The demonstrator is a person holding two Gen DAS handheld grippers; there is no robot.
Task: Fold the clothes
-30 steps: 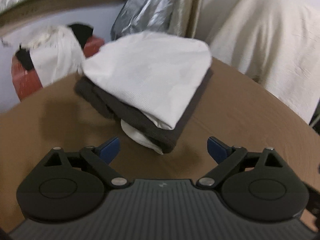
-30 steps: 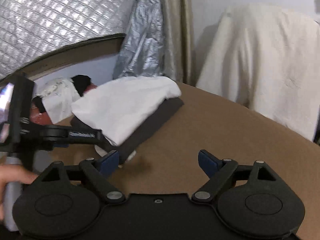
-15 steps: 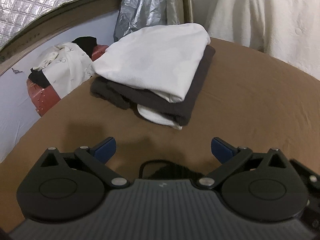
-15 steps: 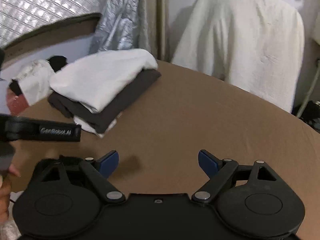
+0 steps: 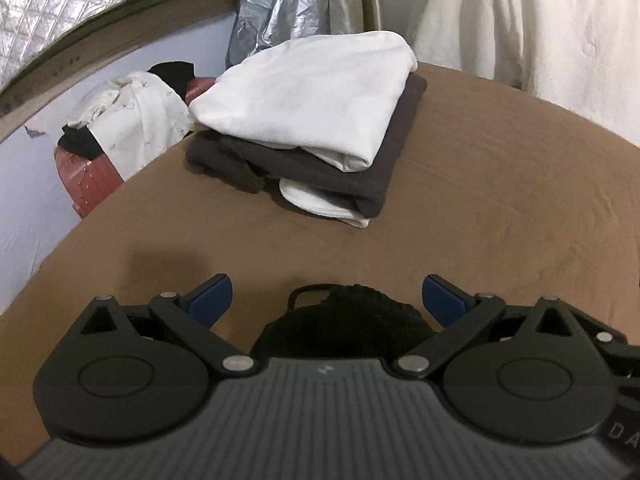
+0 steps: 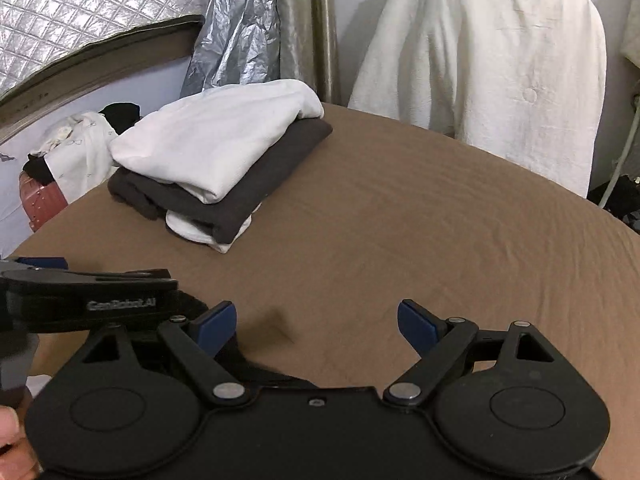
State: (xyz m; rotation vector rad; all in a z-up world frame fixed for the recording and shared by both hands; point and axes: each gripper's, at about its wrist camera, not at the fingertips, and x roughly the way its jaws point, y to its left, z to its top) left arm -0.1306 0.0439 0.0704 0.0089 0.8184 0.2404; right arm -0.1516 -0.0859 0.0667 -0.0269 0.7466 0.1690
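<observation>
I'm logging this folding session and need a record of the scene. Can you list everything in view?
Folded garments: three stacked, white on dark grey on white, far left of the table.
Table: one, brown cloth-covered.
Black fabric item: one, near table edge, below the left gripper; what it is cannot be told.
Basket: one, red, beyond the table at left, heaped with white and black clothes.
Draped cloth: one, cream, behind the table.
Silver sheeting: crinkled, against the wall.
Left gripper: black with blue pads, open, empty.
Right gripper: same, open, empty.
Hand: partly seen, lower left.

Cream sheet [image 6: 500,64], silver foil [image 6: 236,32], possibly red suitcase [image 5: 86,176].
</observation>
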